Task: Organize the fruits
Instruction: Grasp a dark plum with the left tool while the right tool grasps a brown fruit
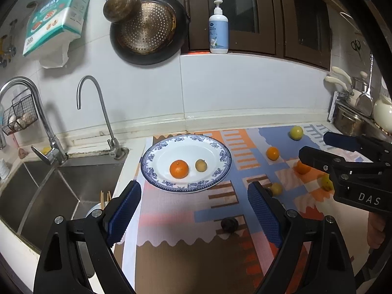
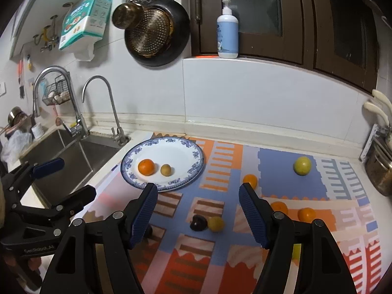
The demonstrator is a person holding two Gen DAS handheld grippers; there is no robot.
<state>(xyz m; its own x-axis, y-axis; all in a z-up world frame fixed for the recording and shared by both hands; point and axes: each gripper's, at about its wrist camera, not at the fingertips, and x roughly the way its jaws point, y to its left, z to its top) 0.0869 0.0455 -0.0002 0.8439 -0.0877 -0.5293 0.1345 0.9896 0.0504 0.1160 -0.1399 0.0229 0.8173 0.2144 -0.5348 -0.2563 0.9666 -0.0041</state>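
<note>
A blue-and-white plate point(image 1: 221, 169) point(image 2: 193, 169) on the patterned mat holds an orange point(image 1: 179, 169) point(image 2: 146, 167) and a small yellow-brown fruit point(image 1: 201, 165) point(image 2: 165, 170). Loose on the mat lie a yellow-green fruit point(image 1: 296, 132) point(image 2: 302, 165), several oranges point(image 1: 272, 153) point(image 2: 250, 180), a small yellow fruit point(image 1: 276, 188) point(image 2: 215, 224) and a dark plum point(image 1: 229, 224) point(image 2: 198, 222). My left gripper point(image 1: 193, 210) is open and empty, just in front of the plate. My right gripper point(image 2: 198, 213) is open and empty above the plum and yellow fruit; it also shows at the right of the left wrist view point(image 1: 316, 147).
A steel sink point(image 1: 49, 191) with two faucets point(image 1: 98, 112) lies left of the mat. Pans hang on the wall behind. A soap bottle point(image 1: 218, 31) stands on the window ledge. Pots and utensils point(image 1: 355, 112) crowd the right end of the counter.
</note>
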